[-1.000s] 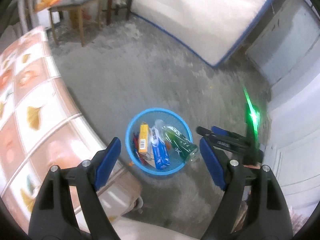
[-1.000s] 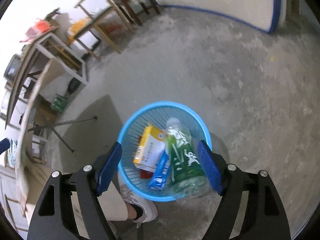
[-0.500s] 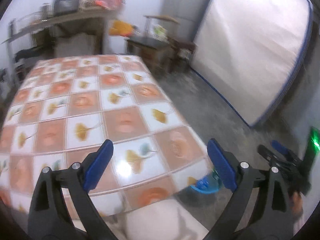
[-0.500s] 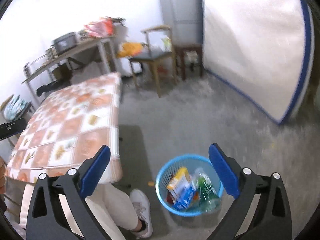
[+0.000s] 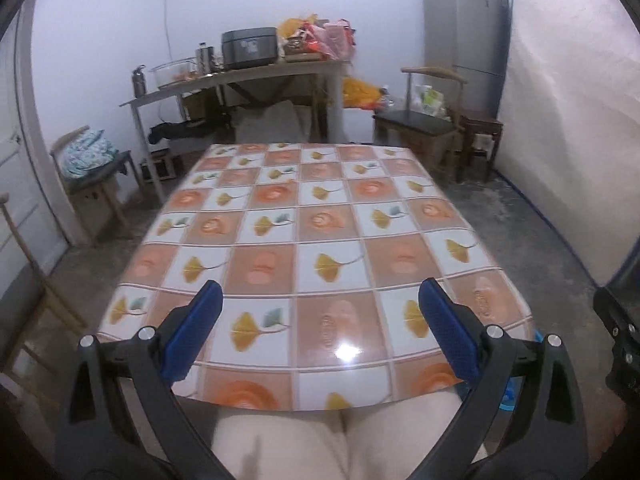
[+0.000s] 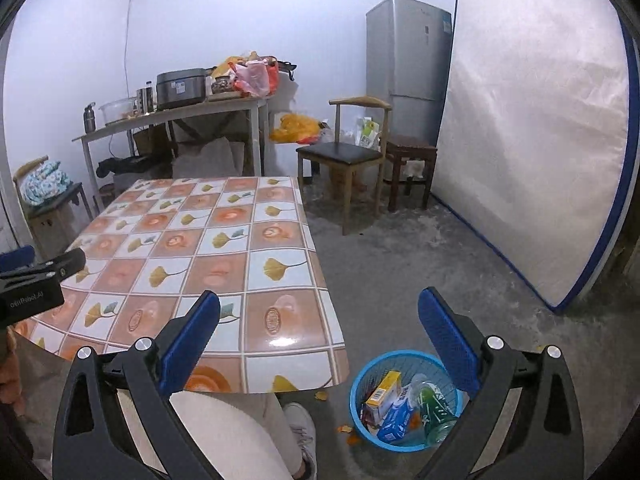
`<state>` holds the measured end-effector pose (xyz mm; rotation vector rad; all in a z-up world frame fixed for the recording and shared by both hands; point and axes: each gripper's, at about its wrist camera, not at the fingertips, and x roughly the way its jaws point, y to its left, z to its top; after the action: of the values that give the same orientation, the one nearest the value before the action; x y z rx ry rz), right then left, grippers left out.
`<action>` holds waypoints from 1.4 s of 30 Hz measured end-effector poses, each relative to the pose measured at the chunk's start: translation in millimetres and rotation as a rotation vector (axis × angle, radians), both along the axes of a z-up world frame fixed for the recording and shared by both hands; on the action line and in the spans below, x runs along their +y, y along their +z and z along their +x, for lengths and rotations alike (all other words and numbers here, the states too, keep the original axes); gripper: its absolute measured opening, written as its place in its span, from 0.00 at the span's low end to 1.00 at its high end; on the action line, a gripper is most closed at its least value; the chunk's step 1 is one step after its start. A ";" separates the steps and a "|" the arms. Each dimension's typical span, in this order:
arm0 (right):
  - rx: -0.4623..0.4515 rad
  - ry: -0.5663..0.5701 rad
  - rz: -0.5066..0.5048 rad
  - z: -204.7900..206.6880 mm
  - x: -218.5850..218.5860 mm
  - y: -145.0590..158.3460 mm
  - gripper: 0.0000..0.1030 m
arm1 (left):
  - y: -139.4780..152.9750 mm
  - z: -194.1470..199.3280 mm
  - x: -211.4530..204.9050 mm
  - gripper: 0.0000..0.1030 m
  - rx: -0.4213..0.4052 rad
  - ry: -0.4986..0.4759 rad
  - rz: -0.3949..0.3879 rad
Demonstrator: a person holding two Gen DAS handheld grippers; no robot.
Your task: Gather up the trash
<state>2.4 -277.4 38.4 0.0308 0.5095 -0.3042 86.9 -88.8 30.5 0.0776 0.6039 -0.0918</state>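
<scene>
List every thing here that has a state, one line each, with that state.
left gripper: open, nothing between the fingers
right gripper: open, nothing between the fingers
blue basket: upright on the floor beside the table, holding trash
green bottle: lying tilted in the basket
yellow box: leaning in the basket
blue packet: in the basket
table: top bare
fridge: doors shut

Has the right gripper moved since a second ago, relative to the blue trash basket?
Yes. The right gripper has risen and pulled back from the blue basket, which filled its view before and now sits small and low beside the table.
</scene>
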 end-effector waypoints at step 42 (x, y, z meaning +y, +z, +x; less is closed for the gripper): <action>0.250 -0.102 0.036 -22.2 -4.0 -52.5 0.94 | -43.6 -27.4 -28.4 0.92 0.176 -0.179 -0.027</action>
<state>-19.8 -281.4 -14.0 0.0539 0.7625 -0.4009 59.5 -117.2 -13.1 0.0976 0.7708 -0.2821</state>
